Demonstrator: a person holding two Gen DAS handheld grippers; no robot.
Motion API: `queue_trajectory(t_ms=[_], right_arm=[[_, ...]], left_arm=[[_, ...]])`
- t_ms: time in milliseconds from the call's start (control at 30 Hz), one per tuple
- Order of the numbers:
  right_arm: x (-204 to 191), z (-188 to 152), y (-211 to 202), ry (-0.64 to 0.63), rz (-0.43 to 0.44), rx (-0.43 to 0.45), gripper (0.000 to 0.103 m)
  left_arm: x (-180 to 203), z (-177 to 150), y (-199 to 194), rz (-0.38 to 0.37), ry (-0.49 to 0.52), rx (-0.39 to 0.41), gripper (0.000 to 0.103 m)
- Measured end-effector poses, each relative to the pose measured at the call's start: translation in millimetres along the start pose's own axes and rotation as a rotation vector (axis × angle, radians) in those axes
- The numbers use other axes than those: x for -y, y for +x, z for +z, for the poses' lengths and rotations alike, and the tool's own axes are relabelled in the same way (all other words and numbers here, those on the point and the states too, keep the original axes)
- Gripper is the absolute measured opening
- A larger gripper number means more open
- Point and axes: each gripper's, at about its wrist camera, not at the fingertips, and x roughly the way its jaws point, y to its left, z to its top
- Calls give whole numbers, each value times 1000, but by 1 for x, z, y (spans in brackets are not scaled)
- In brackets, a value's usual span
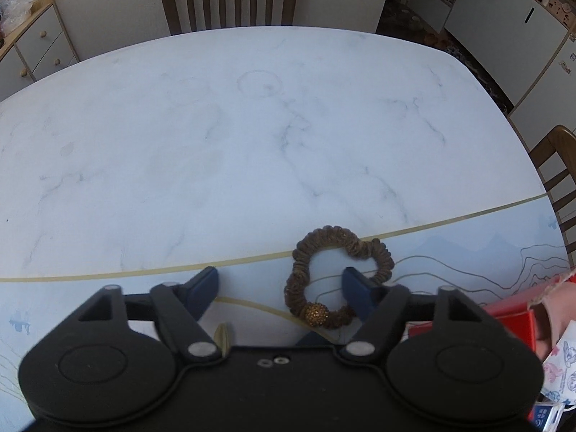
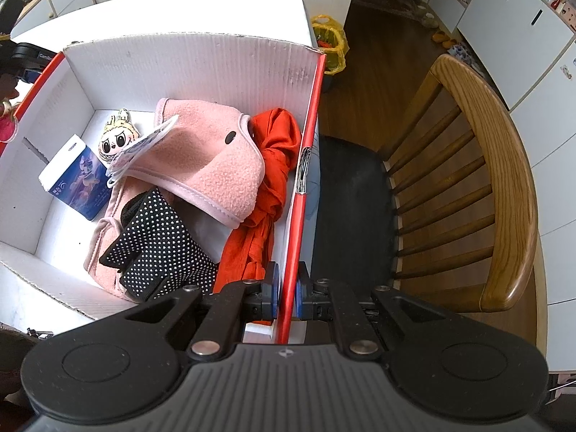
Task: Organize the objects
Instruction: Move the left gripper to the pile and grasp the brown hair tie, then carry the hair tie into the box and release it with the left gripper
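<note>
Left gripper (image 1: 280,289) spread wide, right finger seemingly inside brown scrunchie (image 1: 338,277) | right gripper (image 2: 287,293) clamps box wall (image 2: 300,194) | table (image 1: 216,144)

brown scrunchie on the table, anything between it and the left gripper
Nothing visible. The open left gripper sits right at the brown scrunchie on the table; its right finger already overlaps the loop. The right gripper clamps the box wall.
</note>
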Motion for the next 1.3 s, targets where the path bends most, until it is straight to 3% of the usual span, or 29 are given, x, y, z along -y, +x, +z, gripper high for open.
queue_trajectory(t_ms=[267, 433, 600, 867, 1067, 1300], right_arm=[[0, 0, 1, 2, 2, -2, 9], [0, -1, 2, 2, 1, -2, 8], [-1, -1, 3, -6, -3, 0, 9], [-3, -4, 3, -12, -11, 6, 9], [-5, -5, 1, -18, -15, 10, 9], [-6, -5, 0, -19, -16, 13, 9]], left_arm=[[7, -3, 0, 21, 53, -3, 36], [9, -6, -4, 22, 72, 6, 8], [9, -7, -14, 44, 79, 32, 6], [-6, -7, -72, -9, 15, 156, 6], [-10, -21, -120, -61, -29, 235, 6], [19, -38, -166, -158, 10, 304, 6]])
